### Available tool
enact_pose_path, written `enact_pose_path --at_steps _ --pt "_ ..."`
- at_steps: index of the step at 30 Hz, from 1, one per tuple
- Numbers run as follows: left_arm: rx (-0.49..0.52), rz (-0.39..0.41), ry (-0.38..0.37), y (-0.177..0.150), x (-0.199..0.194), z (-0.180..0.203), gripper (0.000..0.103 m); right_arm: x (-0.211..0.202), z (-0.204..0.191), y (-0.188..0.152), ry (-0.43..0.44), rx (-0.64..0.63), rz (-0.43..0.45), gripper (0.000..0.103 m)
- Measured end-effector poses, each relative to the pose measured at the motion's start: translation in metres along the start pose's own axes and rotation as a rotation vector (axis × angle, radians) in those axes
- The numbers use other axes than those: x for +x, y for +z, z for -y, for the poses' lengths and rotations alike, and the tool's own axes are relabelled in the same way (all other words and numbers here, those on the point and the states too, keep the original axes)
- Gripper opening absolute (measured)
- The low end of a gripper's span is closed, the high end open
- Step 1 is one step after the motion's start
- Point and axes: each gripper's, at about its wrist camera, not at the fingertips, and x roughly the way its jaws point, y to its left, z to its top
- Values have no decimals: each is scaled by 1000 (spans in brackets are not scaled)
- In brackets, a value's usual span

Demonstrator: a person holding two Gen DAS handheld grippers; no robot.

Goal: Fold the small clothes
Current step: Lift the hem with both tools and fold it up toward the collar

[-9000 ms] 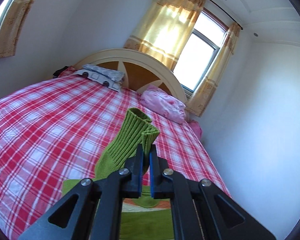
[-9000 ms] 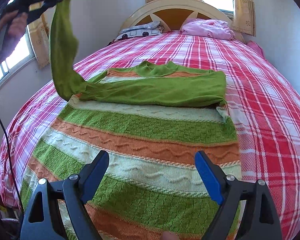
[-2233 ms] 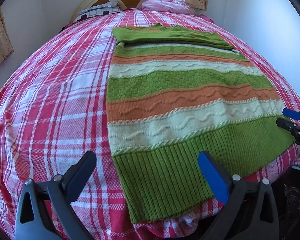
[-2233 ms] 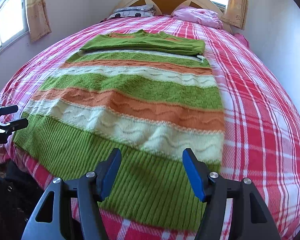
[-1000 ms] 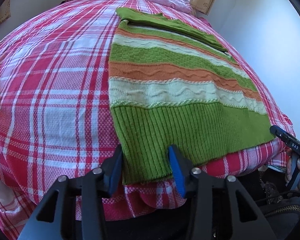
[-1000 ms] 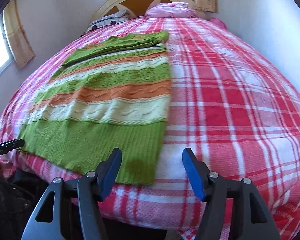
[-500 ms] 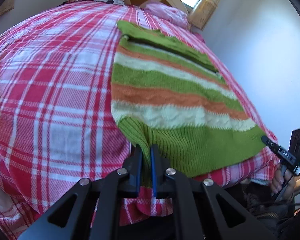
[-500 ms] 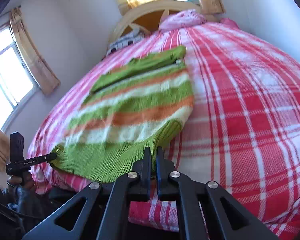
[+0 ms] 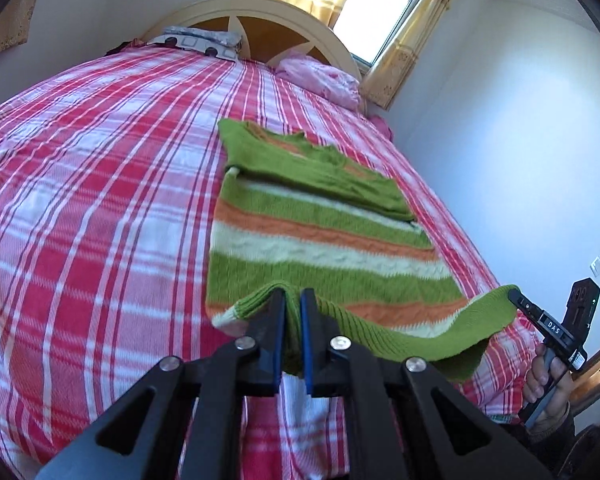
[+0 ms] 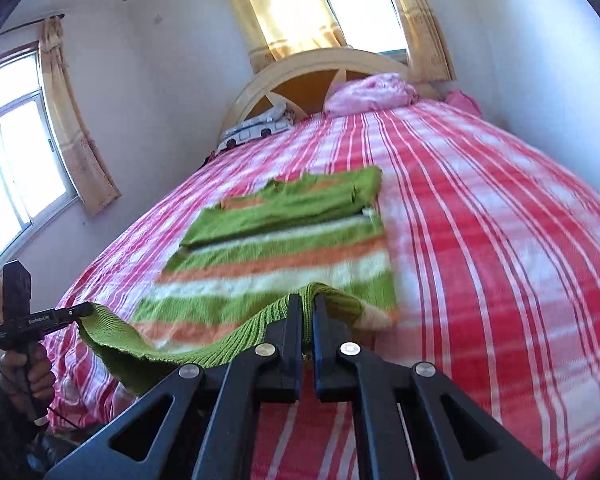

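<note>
both my tongs, left (image 9: 293, 304) and right (image 10: 307, 308), now pinch the sweater (image 9: 320, 232) hem, probably lifting it toward the headboard (image 10: 324, 76) for the fold.

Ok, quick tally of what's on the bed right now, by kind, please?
Sweaters: 1, the striped sweater, hem lifted by the left gripper and the right gripper.
Pink pillows: 1, pink pillow.
Folded grey-white items at the headboard: 1, folded bedding.
Total: 3.
</note>
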Motion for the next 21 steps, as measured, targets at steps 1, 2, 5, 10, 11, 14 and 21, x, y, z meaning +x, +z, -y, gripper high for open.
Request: enact_pose_path --at_steps 1,2,5,10,11,14,21 --pt "1 6 0 5 2 0 8 2 -1 5 0 -4 7 3" --pt "1 12 2 9 5 -1 7 5 -2 10 1 -8 14 3" --pt "-1 31 -1 22 10 -3 7 11 -1 24 -2 -14 33 3" --pt "-13 57 1 43 16 -8 7 23 4 48 0 -5 46 3" --pt "-12 60 1 46 17 -8 7 27 5 54 1 -5 48 3" --pt "-15 66 6 60 25 -10 7 35 5 69 4 -9 58 3" --pt "-32 114 -1 101 40 -14 4 58 -4 110 -10 -50 92 3"
